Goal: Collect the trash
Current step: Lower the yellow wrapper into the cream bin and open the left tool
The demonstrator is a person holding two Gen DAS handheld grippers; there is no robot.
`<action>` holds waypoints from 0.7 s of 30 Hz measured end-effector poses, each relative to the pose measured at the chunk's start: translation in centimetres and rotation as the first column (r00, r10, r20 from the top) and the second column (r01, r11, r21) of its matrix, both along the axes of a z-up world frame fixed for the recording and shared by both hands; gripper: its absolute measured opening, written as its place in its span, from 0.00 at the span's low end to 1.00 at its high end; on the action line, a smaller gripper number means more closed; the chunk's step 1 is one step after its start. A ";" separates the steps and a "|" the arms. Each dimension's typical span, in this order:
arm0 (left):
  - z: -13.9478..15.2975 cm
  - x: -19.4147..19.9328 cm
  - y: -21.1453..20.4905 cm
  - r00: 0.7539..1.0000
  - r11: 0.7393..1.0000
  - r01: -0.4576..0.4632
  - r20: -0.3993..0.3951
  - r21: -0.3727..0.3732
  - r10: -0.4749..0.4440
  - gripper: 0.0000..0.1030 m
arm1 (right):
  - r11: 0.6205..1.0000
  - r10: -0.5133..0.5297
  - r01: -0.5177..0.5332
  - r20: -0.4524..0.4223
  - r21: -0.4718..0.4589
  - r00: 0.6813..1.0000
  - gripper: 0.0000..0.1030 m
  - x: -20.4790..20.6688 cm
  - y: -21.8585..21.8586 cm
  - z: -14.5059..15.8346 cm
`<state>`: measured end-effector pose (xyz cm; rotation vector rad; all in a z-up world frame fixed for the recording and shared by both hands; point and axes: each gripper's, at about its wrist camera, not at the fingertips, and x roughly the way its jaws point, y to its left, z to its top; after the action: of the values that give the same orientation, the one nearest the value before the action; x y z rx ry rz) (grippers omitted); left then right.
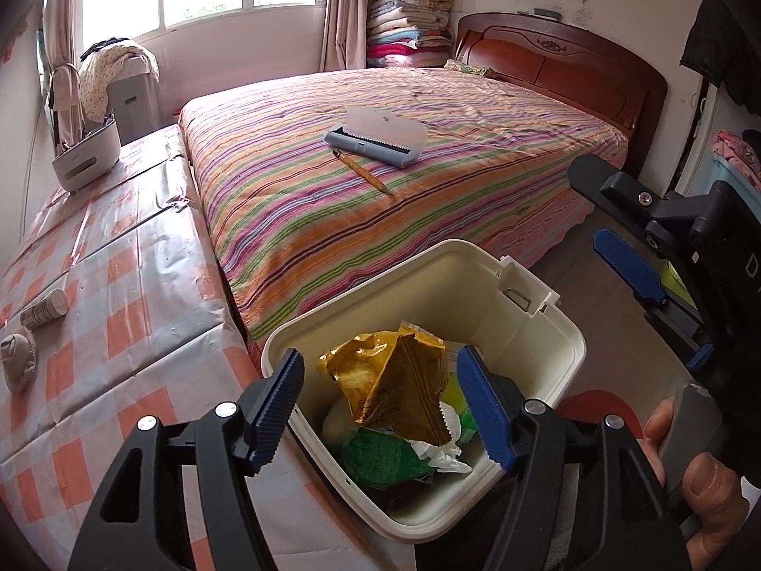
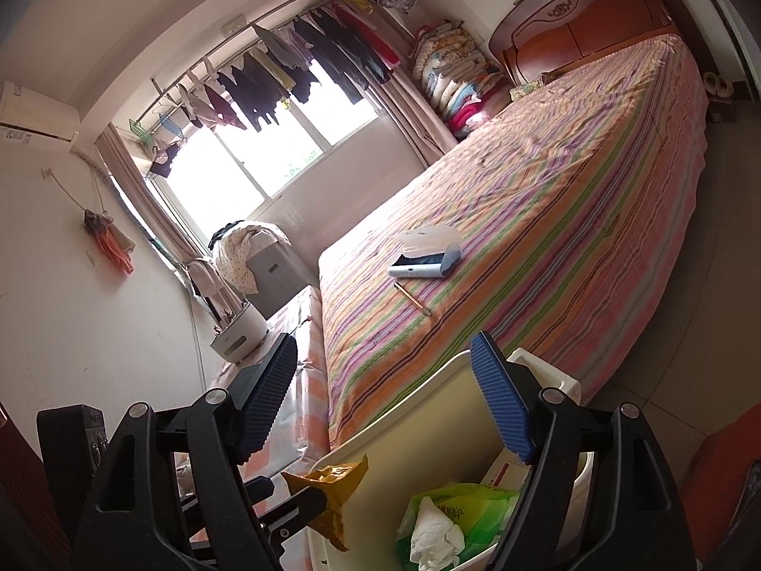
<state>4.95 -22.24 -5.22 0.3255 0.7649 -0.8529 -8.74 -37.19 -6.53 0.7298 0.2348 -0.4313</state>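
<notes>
Cream plastic fills the lower half of my left wrist view: the small trash bin (image 1: 537,328) stands open between the bed (image 1: 428,152) and the checked table cover (image 1: 95,285). My left gripper (image 1: 385,409) hangs right over its mouth with the jaws spread wide and nothing pressed between the pads. The gold snack wrapper (image 1: 399,380) lies on top of the pile inside, above a green bag (image 1: 380,457) and a crumpled white tissue (image 1: 442,452). At the right edge I see my right gripper (image 1: 618,219) side-on, also spread and empty, and a hand (image 1: 699,485) on its handle. A pencil (image 1: 364,171) and a blue-grey case (image 1: 380,135) lie on the striped sheet, well apart from the bin.

My right wrist view is rolled over, so the room leans. My right gripper (image 2: 385,399) is wide, nothing in it, pointed across the bin's far rim. One corner of the gold wrapper sticks up beside the bin wall, with the left gripper's finger (image 2: 304,499) just against it.

My worry is that wrapper: it sits high and loose, so a finger pulling out could snag it and drag it back over the rim. Both grippers crowd the same small opening, so a careless swing could knock them together or tip the light bin.
</notes>
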 end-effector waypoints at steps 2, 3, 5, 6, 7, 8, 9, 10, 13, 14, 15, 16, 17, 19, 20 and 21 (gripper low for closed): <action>0.1 0.0 0.2 1.000 1.000 -0.010 0.003 0.000 0.010 0.69 | 1.000 -0.001 0.001 0.001 -0.001 1.000 0.73 0.0 0.0 0.0; 0.1 0.1 0.4 1.000 1.000 -0.014 0.002 0.000 0.014 0.70 | 1.000 0.001 -0.001 0.000 -0.001 1.000 0.73 0.0 -0.1 0.0; 0.1 0.2 0.8 1.000 1.000 -0.023 0.001 0.000 0.023 0.70 | 1.000 0.004 -0.004 -0.002 0.001 1.000 0.74 0.1 -0.1 -0.1; 0.1 0.4 1.1 1.000 1.000 -0.031 0.002 0.000 0.031 0.70 | 1.000 0.006 -0.006 -0.003 0.001 1.000 0.74 0.1 -0.1 -0.2; 0.1 0.5 1.4 0.999 0.999 -0.038 0.001 0.000 0.038 0.70 | 1.000 0.009 -0.009 -0.005 0.001 1.000 0.74 0.2 -0.1 -0.2; 0.1 0.6 1.7 0.999 0.999 -0.046 -0.001 0.000 0.046 0.70 | 1.000 0.012 -0.012 -0.007 0.000 1.000 0.74 0.3 0.0 -0.2; 0.1 0.7 2.1 0.999 0.999 -0.054 -0.004 -0.002 0.054 0.70 | 1.000 0.013 -0.013 -0.008 -0.001 1.000 0.74 0.3 0.1 -0.2; 0.1 0.8 2.4 0.998 0.998 -0.061 -0.006 -0.004 0.061 0.70 | 1.000 0.016 -0.016 -0.011 -0.002 1.000 0.74 0.5 0.1 -0.2; -0.1 1.1 3.2 0.997 0.997 -0.078 -0.011 0.004 0.078 0.71 | 1.000 0.025 -0.025 -0.021 -0.005 0.999 0.74 0.8 0.2 -0.3; -0.2 1.2 3.3 0.997 0.997 -0.080 -0.013 0.009 0.081 0.71 | 1.000 0.029 -0.030 -0.024 -0.005 0.999 0.74 0.8 0.3 -0.3; -0.3 1.2 3.5 0.997 0.997 -0.082 -0.015 0.014 0.082 0.71 | 0.999 0.033 -0.033 -0.028 -0.007 0.999 0.75 0.9 0.5 -0.2; -0.4 1.3 3.7 0.996 0.996 -0.083 -0.017 0.018 0.083 0.71 | 0.999 0.035 -0.036 -0.032 -0.009 0.999 0.76 1.0 0.6 -0.2; -0.5 1.3 4.0 0.996 0.996 -0.083 -0.019 0.021 0.084 0.71 | 0.999 0.036 -0.037 -0.037 -0.013 0.999 0.77 1.1 0.7 -0.3; -0.6 1.3 4.6 0.996 0.996 -0.084 -0.028 0.020 0.085 0.74 | 0.999 0.039 -0.040 -0.048 -0.018 0.998 0.81 1.5 1.2 -0.3; -0.6 1.4 4.9 0.996 0.996 -0.084 -0.033 0.018 0.085 0.76 | 0.999 0.041 -0.043 -0.054 -0.019 0.998 0.82 1.7 1.3 -0.3; -0.5 1.4 5.2 0.996 0.996 -0.085 -0.036 0.015 0.085 0.77 | 0.999 0.044 -0.045 -0.059 -0.019 0.997 0.83 1.8 1.5 -0.3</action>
<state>6.35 -17.07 -5.77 0.2874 0.8135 -0.7757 -6.90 -35.72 -6.84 0.6919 0.3007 -0.4129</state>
